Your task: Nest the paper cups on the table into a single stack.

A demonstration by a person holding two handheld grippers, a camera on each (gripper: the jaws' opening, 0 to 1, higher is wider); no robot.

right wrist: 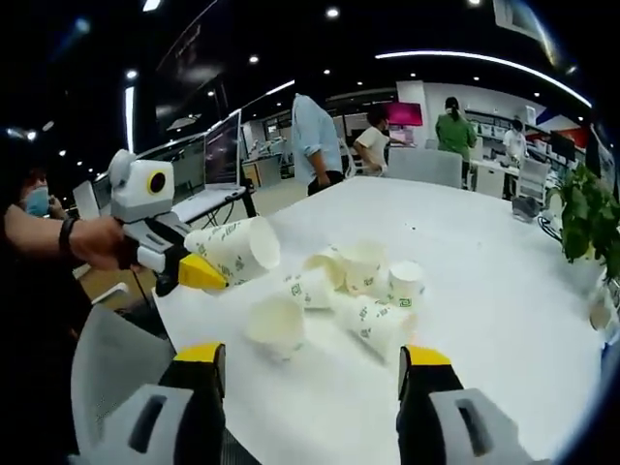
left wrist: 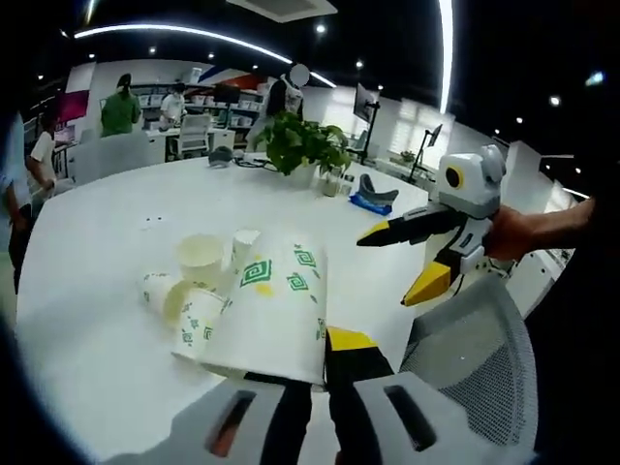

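My left gripper (left wrist: 312,366) is shut on a white paper cup with green print (left wrist: 273,308), which lies sideways and hides most of one jaw. In the right gripper view that left gripper (right wrist: 194,269) holds the same cup (right wrist: 237,249) at the table's near corner. Several more cups lie and stand in a loose cluster on the white table (left wrist: 97,329): one upright (left wrist: 201,260), others on their sides (left wrist: 197,320). My right gripper (right wrist: 310,356) is open and empty over the table edge, with a lone cup (right wrist: 276,326) just ahead and the cluster (right wrist: 363,286) beyond. From the left gripper view, it (left wrist: 401,259) hangs open above the table.
A grey mesh chair (left wrist: 475,349) (right wrist: 111,378) stands at the table's edge below both grippers. A potted plant (left wrist: 300,143) (right wrist: 586,228) and a blue item (left wrist: 373,201) sit at the far side. People stand (right wrist: 315,140) and sit (left wrist: 119,109) beyond the table.
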